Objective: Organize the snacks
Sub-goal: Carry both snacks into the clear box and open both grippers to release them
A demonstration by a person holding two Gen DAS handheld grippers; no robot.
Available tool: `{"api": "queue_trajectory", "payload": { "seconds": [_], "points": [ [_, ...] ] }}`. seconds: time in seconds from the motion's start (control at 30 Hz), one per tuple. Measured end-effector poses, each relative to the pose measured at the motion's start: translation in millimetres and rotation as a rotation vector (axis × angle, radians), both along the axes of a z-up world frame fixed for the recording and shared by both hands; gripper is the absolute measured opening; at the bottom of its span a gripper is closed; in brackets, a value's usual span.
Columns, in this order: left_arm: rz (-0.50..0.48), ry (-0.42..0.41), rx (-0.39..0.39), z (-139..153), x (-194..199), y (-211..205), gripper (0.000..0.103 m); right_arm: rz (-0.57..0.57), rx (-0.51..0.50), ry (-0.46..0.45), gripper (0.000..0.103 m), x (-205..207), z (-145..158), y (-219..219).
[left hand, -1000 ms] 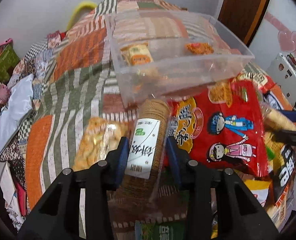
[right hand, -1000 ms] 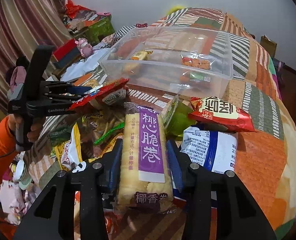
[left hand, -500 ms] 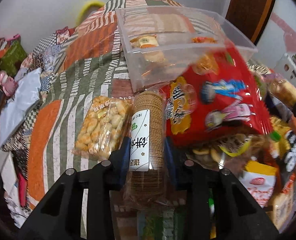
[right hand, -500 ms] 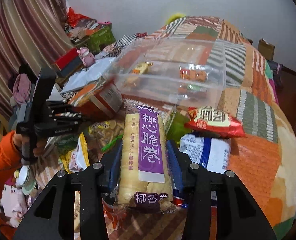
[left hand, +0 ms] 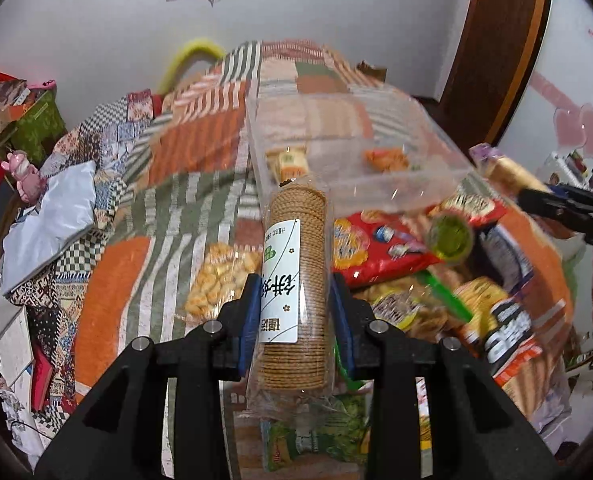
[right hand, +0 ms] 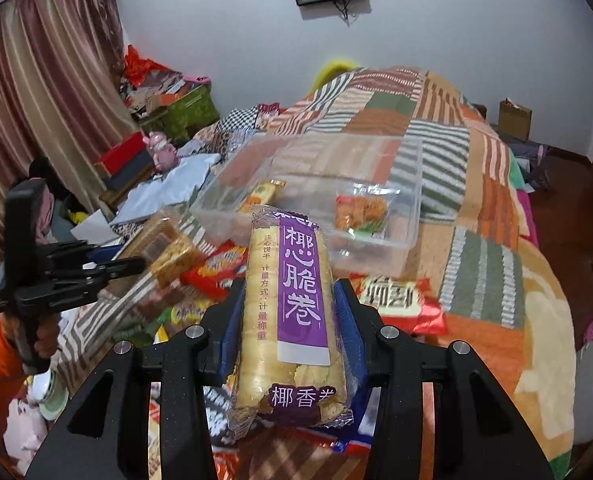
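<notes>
My left gripper (left hand: 294, 304) is shut on a clear sleeve of round brown biscuits (left hand: 294, 276) with a white label, held up above the snack pile. My right gripper (right hand: 292, 320) is shut on a purple-labelled coconut roll pack (right hand: 292, 308), also lifted. A clear plastic bin (left hand: 360, 160) sits on the patchwork bedspread beyond both; it also shows in the right wrist view (right hand: 320, 204) holding two small snack packets (right hand: 360, 212). The left gripper shows in the right wrist view (right hand: 108, 264), the right one at the edge of the left wrist view (left hand: 536, 196).
Loose snacks lie on the bed below: a red bag (left hand: 372, 248), a bag of puffed pieces (left hand: 220, 276), a red packet (right hand: 396, 300), a green cup (left hand: 450, 238). Clutter and boxes (right hand: 164, 108) stand left of the bed, curtains (right hand: 36, 92) behind.
Both grippers have risen with their packs and the views tilted up toward the wall. The red bag that rode up beside the biscuits half a second ago lies lower now.
</notes>
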State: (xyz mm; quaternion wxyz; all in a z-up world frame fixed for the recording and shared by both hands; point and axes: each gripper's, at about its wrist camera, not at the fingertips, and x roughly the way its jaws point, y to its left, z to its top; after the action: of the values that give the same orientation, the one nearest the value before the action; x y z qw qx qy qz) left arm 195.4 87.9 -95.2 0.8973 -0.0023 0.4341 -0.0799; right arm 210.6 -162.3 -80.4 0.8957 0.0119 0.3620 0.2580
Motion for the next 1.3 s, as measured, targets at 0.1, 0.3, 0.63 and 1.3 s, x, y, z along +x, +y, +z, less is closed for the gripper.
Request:
{"api": "queue_trajectory", "payload": {
  "seconds": [0.1, 0.3, 0.63, 1.3],
  "points": [
    [0.001, -0.027, 0.005, 10.2, 3.1, -4.2, 0.033, -0.008, -0.001, -0.018, 0.040, 6.9, 5.0, 1.0],
    [0.000, -0.052, -0.004, 18.1, 22.8, -12.4, 0.033, -0.017, -0.005, -0.038, 0.040, 28.3, 12.0, 6.8],
    [-0.005, -0.055, -0.034, 13.6, 71.6, -20.5, 0.033, -0.035, -0.024, -0.016, 0.040, 68.3, 2.8, 17.8],
    [-0.075, 0.012, 0.010, -15.8, 157.9, -56.6, 0.033, -0.001, -0.168, 0.121, 0.040, 144.2, -33.4, 47.7]
  ]
}}
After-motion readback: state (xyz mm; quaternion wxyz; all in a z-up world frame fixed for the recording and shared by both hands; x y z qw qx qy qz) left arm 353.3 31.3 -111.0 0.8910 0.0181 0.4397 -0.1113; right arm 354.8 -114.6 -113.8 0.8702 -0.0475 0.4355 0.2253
